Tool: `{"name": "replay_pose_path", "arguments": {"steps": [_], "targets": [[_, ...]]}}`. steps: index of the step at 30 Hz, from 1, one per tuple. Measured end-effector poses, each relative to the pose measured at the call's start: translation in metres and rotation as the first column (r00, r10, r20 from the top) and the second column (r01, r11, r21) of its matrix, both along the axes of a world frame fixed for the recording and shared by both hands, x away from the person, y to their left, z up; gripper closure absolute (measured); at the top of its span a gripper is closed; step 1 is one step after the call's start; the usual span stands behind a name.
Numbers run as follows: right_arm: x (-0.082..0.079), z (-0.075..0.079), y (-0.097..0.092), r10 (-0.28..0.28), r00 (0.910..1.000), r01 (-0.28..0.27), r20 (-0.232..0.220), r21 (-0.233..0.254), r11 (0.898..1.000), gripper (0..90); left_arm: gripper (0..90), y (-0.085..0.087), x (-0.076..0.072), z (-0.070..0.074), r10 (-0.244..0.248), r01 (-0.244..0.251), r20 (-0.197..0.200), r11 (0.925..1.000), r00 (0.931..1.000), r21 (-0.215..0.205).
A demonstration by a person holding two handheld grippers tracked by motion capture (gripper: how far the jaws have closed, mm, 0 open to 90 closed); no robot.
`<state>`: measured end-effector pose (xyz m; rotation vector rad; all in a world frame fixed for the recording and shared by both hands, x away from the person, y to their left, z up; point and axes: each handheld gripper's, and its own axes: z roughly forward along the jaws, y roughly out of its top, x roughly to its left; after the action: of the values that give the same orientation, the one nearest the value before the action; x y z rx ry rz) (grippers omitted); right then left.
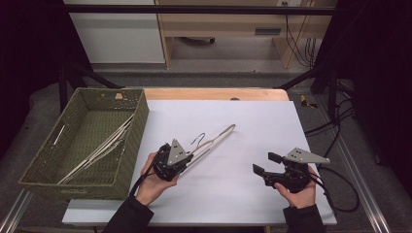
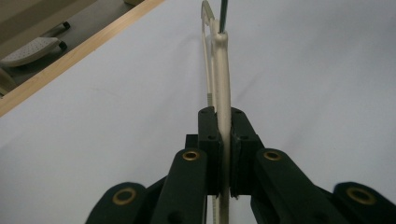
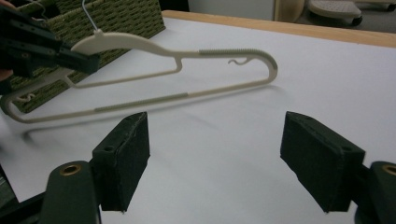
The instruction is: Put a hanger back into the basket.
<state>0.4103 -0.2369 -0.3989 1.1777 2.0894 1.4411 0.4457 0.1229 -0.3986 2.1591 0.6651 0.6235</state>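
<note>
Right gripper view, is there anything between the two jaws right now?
No, the right gripper has its jaws standing wide apart over bare white table sheet, and the cream hanger hangs farther off, held by the left gripper.

No text, label, brand, number or sign can be read in any of the three views.
</note>
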Motion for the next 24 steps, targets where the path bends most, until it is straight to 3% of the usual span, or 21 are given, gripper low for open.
{"name": "replay_pose_path", "arguments": {"steps": [12,24], "targets": [[0.000,-0.004,0.002,0.008,1.0000,-0.008,-0.001,-0.033,0.999,18.9,85.7,0.019,-0.012,0.024,-0.001,0.001,0.001,0.9942,1.0000,-0.108],[-0.002,-0.004,0.000,-0.021,0.9997,0.022,0.010,-0.061,0.998,10.3,85.8,0.035,-0.023,0.043,-0.004,0.005,0.005,0.9911,1.0000,-0.133]]}}
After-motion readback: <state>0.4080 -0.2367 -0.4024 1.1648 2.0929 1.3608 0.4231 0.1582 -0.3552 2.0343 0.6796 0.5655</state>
